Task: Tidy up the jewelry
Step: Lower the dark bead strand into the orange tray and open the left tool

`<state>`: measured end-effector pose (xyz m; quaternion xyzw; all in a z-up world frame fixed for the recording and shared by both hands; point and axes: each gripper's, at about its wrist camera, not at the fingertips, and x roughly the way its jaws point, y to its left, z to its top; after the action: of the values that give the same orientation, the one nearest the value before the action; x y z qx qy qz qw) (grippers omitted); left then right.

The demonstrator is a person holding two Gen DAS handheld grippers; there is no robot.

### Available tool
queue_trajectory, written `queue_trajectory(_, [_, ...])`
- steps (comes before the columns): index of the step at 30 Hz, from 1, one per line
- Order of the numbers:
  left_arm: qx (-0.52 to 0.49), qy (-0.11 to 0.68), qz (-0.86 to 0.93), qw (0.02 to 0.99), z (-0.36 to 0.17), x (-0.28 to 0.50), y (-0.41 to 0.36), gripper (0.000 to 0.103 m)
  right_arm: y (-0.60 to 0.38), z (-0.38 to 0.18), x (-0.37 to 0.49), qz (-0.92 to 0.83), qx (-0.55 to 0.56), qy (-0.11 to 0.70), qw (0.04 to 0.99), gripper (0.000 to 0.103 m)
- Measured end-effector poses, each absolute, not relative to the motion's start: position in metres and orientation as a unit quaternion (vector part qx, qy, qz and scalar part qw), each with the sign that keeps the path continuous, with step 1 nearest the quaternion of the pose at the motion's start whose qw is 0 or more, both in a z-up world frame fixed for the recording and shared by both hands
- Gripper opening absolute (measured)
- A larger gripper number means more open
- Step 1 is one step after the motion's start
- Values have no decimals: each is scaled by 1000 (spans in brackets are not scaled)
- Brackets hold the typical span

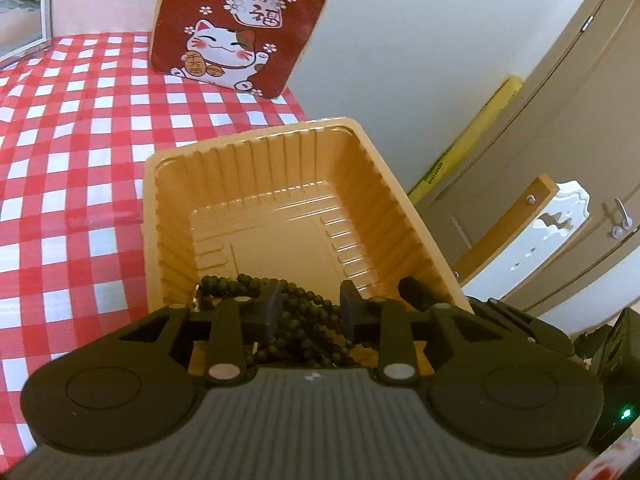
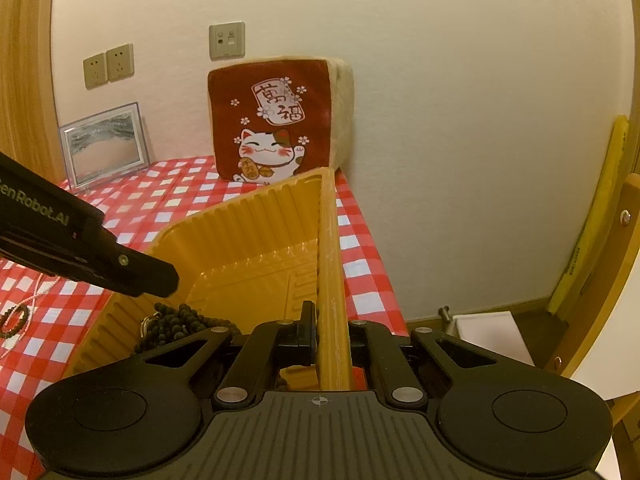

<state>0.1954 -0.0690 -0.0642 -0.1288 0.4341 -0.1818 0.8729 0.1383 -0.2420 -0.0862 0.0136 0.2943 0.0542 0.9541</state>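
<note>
Left claw (image 1: 310,306) over tray (image 1: 256,152) (beads (image 1: 296,320) inside).

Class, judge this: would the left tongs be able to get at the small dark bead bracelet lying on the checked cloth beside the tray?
Probably yes. The left tongs stand open over the bead necklace in the tray, gripping nothing. The bracelet lies uncovered on the cloth, outside the tray wall on their side.

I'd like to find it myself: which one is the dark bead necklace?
Start at the red-and-white checked tablecloth and find the orange plastic tray on it. The dark bead necklace is heaped in the tray's near corner, unlike the small bracelet lying outside it.
</note>
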Motion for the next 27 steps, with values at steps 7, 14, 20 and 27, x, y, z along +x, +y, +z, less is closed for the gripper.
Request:
queue_trajectory(7, [-135, 427, -171, 878, -58, 190, -58, 29, -242, -87, 138, 54, 14, 295, 954, 5])
queue_trajectory(14, [-132, 416, -156, 886, -52, 180, -45, 29, -242, -86, 138, 54, 14, 294, 954, 5])
queue_trajectory(20, [-134, 410, -142, 891, -51, 171, -32, 31, -241, -88, 136, 54, 13, 293, 954, 5])
queue_trajectory(27, [-121, 400, -109, 902, -54, 154, -7, 32, -241, -87, 135, 54, 12, 293, 954, 5])
